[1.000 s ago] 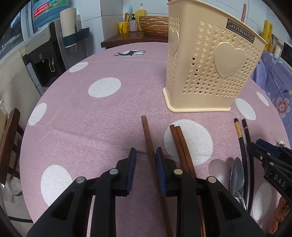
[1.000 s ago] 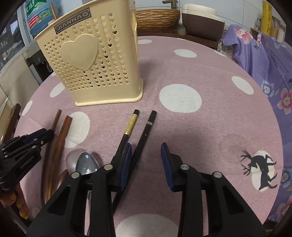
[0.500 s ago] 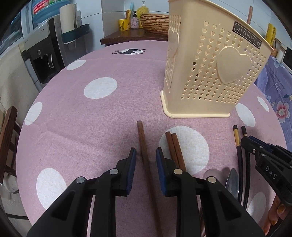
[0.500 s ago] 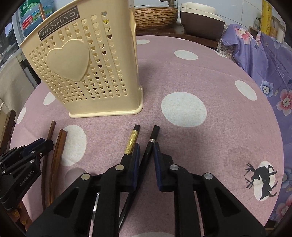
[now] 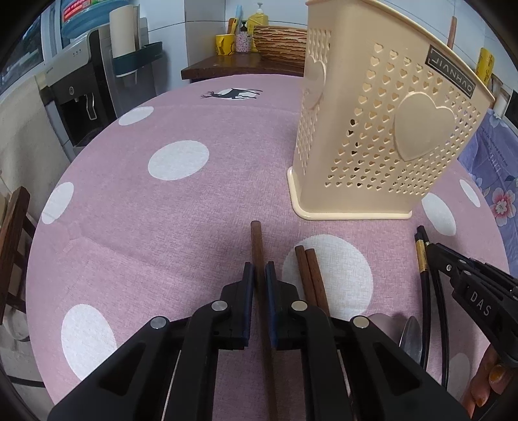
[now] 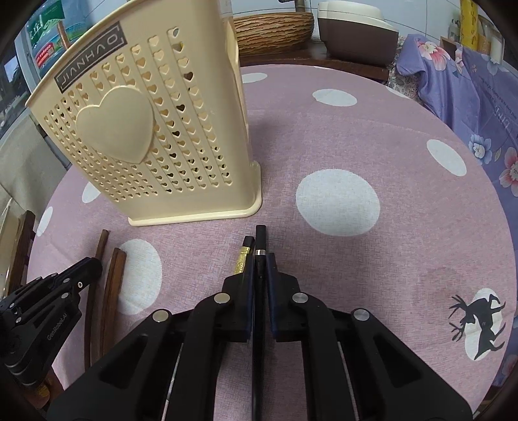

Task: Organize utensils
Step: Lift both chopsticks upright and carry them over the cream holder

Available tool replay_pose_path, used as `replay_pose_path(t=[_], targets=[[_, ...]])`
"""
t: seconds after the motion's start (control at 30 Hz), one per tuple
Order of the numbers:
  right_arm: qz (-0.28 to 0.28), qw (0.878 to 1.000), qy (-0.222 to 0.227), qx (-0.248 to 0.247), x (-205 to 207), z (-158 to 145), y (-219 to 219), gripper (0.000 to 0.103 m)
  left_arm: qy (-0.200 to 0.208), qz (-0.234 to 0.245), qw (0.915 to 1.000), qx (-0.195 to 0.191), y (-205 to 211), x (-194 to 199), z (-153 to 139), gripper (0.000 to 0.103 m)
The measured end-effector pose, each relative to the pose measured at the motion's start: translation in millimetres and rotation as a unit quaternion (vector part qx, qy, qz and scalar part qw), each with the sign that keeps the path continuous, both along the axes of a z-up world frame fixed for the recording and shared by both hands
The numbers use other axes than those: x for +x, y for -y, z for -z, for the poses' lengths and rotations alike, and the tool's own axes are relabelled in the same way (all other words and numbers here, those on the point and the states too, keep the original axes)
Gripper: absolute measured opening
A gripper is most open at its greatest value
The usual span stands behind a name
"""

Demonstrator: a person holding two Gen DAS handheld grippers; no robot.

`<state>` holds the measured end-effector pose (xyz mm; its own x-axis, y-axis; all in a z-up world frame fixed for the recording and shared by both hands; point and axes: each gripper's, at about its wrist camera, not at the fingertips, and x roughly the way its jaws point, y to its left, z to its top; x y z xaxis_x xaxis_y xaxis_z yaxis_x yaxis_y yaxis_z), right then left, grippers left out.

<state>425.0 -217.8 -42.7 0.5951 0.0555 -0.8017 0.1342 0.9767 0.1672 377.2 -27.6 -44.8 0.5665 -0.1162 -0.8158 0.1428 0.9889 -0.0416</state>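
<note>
Soft even daylight, sharp focus, strong fisheye bending at edges.

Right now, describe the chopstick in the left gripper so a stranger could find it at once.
Start at the cream holder with heart-shaped holes on the pink dotted tablecloth. Just in front of its base lie three brown wooden chopsticks. Yours is the single brown chopstick lying apart, left of the touching pair, clamped in the left gripper.

White tiled wall (image 5: pixel 207 29); wooden sideboard (image 5: pixel 239 64) (cluttered); water dispenser (image 5: pixel 81 97) left; wooden chair (image 5: pixel 13 246).
</note>
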Motion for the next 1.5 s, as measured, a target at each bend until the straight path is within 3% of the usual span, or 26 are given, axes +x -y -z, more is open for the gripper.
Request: replay_pose_path(t=[0.17,0.4,0.67,0.9,1.2,1.5], targets=[[-0.001,1.000,0.011,0.019,1.1,-1.5,8.0,0.008,0.004,-0.004,1.0000,-0.008,-1.9,1.5,-1.4,0.008],[-0.013,0.998,0.065,0.020,-13.6,-27.4,11.7,0.008,0.034,-0.006,0.9990,-0.030,-6.5,-7.4,-20.7,0.008],[-0.039,0.989,0.141,0.007,-42.4,-76.6,16.3,0.008,0.099,-0.009,0.9929,-0.066,-18.8,-26.7,-68.6,0.008],[-0.051,0.980,0.194,0.008,-72.8,-126.0,30.6,0.008,0.164,-0.009,0.9824,-0.090,-31.8,-45.5,-117.1,0.008],[-0.059,0.972,0.226,0.028,-89.1,-163.2,48.5,0.008,0.202,-0.015,0.9752,-0.089,-36.6,-49.6,-144.7,0.008],[-0.071,0.971,0.228,0.031,-87.8,-168.3,48.0,0.008,0.215,-0.015,0.9722,-0.093,-39.2,-51.4,-154.3,0.008]])
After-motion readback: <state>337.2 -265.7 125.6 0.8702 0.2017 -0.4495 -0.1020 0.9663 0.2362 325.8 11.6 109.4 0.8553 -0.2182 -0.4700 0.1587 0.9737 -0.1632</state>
